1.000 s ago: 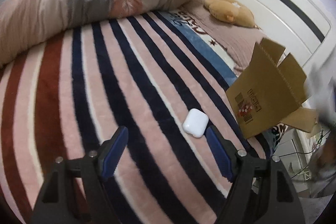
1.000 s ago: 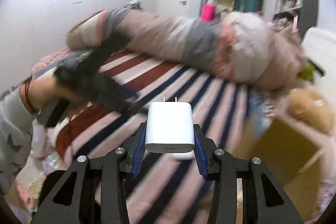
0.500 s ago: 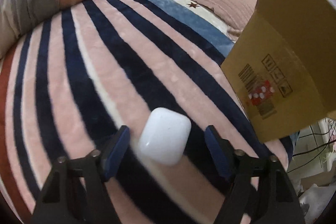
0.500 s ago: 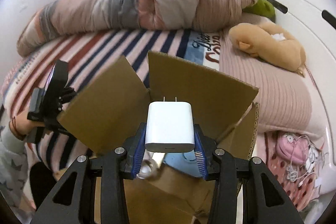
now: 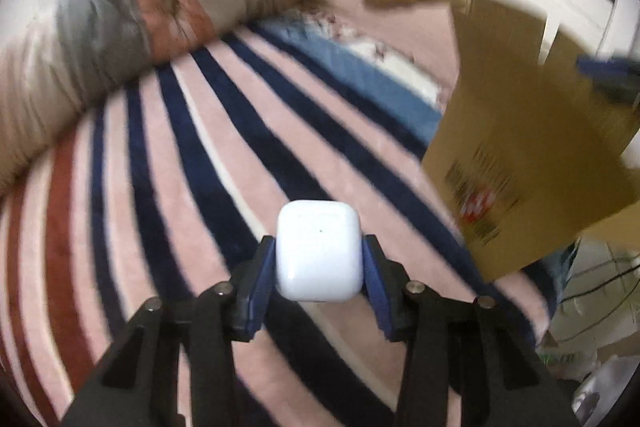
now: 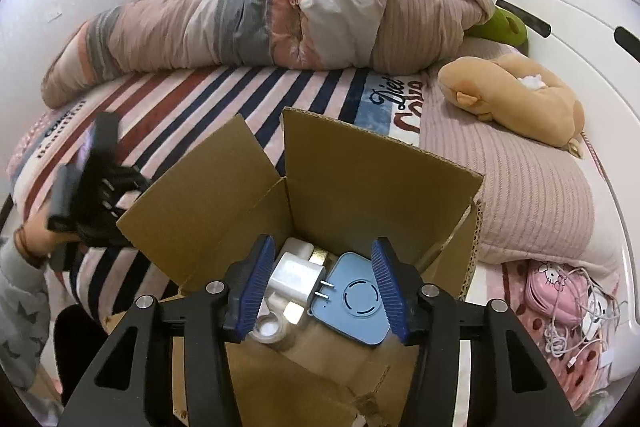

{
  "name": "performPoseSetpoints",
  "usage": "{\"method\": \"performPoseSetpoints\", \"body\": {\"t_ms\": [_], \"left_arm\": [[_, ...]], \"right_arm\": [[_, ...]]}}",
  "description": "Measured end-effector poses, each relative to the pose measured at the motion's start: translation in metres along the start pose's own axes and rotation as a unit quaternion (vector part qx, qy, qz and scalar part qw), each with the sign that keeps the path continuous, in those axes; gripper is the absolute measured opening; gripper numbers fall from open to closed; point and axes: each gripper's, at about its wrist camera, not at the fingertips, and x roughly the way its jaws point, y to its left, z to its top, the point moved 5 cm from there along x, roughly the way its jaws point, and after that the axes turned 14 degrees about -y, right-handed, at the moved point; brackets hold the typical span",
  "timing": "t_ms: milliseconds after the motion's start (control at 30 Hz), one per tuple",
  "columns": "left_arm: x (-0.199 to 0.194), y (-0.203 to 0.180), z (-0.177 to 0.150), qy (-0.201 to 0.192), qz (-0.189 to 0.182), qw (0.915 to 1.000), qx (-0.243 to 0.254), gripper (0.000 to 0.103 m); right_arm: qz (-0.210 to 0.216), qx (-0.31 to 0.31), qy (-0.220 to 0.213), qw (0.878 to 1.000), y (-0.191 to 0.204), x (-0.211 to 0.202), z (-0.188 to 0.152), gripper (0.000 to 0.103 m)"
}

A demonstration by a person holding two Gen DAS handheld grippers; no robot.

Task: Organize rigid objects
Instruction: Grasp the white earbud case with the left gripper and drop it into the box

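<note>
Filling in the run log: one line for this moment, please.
left gripper: shut on earbud case | right gripper: open above cardboard box | charger: inside box

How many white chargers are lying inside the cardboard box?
1 for sure: a white plug charger lies in the cardboard box, prongs toward the blue device. A white block behind it may be another; more could be hidden.
</note>
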Motion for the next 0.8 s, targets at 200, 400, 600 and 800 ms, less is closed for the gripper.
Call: {"method": "performPoseSetpoints", "body": {"t_ms": [200, 400, 600, 800], "left_arm": [[-0.063, -0.031, 0.078, -0.072, -0.031, 0.9963, 0.035, 0.040], [-0.051, -0.107, 0.111, -0.028, -0.127, 0.9896, 0.062, 0.040], [-0.014, -0.151, 0.095, 0.051, -0.158, 0.9827, 0.082, 0.040], [-0.010, -0.150, 0.097, 0.051, -0.153, 0.9840, 0.077, 0.074]], "right_arm": [[0.015, -0.013, -0.013, 1.000, 0.005, -0.012, 0.000, 0.047], [0.016, -0.020, -0.021, 0.999, 0.004, -0.023, -0.004, 0.047], [0.009, -0.035, -0.017, 0.999, 0.003, -0.028, -0.009, 0.048], [0.007, -0.042, -0.018, 0.999, 0.003, -0.030, -0.010, 0.051]]}}
